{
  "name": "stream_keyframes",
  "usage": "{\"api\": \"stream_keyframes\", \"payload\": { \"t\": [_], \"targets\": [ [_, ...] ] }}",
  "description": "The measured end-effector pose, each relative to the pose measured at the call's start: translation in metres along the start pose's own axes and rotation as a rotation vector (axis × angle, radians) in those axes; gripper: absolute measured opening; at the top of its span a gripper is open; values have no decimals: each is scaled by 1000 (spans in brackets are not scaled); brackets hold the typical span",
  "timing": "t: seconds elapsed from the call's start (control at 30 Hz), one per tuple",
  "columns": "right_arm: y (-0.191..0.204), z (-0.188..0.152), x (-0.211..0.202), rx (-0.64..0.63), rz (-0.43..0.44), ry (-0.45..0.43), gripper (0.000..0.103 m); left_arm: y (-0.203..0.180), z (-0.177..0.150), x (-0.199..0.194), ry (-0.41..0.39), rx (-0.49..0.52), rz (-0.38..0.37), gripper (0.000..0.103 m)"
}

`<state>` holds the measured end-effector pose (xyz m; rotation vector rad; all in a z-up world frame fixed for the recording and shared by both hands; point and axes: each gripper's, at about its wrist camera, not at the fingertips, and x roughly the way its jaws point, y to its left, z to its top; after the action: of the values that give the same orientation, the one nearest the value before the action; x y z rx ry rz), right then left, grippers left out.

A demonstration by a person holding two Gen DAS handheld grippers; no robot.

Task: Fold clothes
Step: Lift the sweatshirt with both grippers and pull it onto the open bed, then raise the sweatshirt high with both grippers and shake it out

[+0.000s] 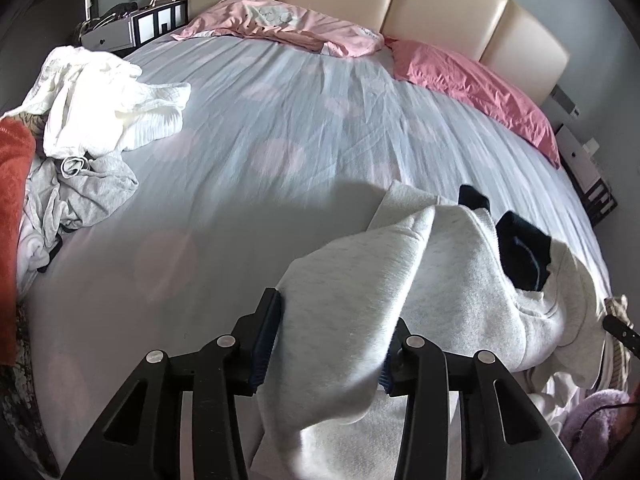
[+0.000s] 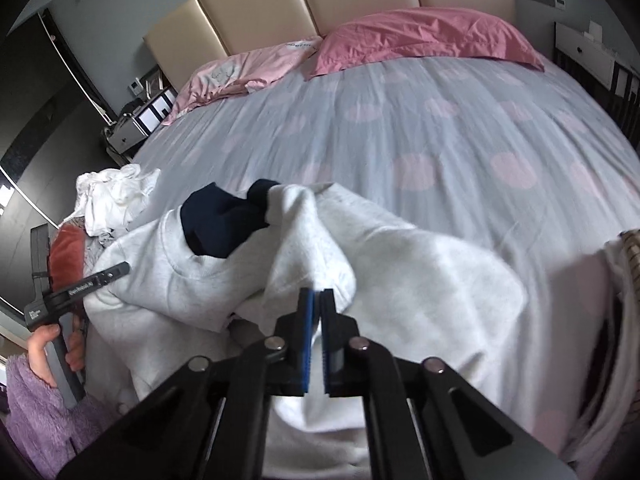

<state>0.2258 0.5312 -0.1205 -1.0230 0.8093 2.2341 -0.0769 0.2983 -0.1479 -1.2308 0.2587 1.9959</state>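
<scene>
Two grippers on one grey sweatshirt (image 1: 420,280) near the bed's (image 1: 240,160) foot: left gripper (image 1: 328,336) clamped around thick fabric, right gripper (image 2: 317,320) pinched shut, grip unclear. Best lifted evenly, kept taut, laid flat before folding.

A pale grey sweatshirt (image 1: 420,280) with a dark navy lining (image 1: 524,256) is lying crumpled at the bed's (image 1: 280,140) near edge.

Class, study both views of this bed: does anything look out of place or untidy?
Yes. A heap of crumpled clothes, white and grey, lies unfolded at the bed's left edge. The grey sweatshirt, bunched in the left gripper, is still rumpled, with its dark cuffs sticking out.
</scene>
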Motion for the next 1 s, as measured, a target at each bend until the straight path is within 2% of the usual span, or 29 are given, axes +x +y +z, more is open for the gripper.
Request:
{"api": "stream_keyframes", "payload": {
  "t": [0.03,0.1,0.23,0.27,0.3,0.33,0.4,0.43,0.53,0.6,0.67,0.77,0.83,0.87,0.9,0.93,0.97,1.0],
  "targets": [
    [-5,0,-1,11,-19,2,3,3,1,-1,-2,-11,3,34],
    [-14,0,1,38,-52,8,3,7,1,-3,-4,-25,14,31],
    [-20,-8,16,66,-27,37,3,12,1,-5,-5,-36,9,31],
    [-18,-10,18,64,-20,41,3,10,1,-5,-8,-31,-1,32],
    [-16,-9,19,59,3,39,7,8,2,-6,-18,-21,-1,38],
    [-13,-9,17,51,19,32,7,5,3,-7,-27,-11,0,48],
    [-10,-8,11,41,14,4,7,-1,5,-10,-46,9,2,63],
    [-10,-8,10,40,9,-1,7,-4,7,-10,-56,21,4,66],
    [-15,-7,13,75,24,4,10,-18,15,-9,-75,79,16,67],
    [-19,-5,18,110,43,13,28,-22,19,-1,-58,91,12,67],
    [-23,-3,23,150,83,12,28,-24,21,8,-31,90,4,67],
    [-24,-1,30,169,88,18,35,-20,19,18,-9,71,-3,67],
    [-21,0,40,164,106,41,35,-17,19,22,3,45,-14,67],
    [-20,-1,46,163,117,54,35,-15,20,25,8,28,-20,66],
    [-19,-1,48,161,118,58,35,-13,20,26,7,15,-21,58],
    [-18,-1,51,160,118,63,35,-12,19,27,8,9,-15,44],
    [-17,-1,53,154,119,60,29,-12,19,28,11,7,1,38],
    [-16,-1,53,147,114,52,17,-10,19,28,10,6,12,30]
  ]
}}
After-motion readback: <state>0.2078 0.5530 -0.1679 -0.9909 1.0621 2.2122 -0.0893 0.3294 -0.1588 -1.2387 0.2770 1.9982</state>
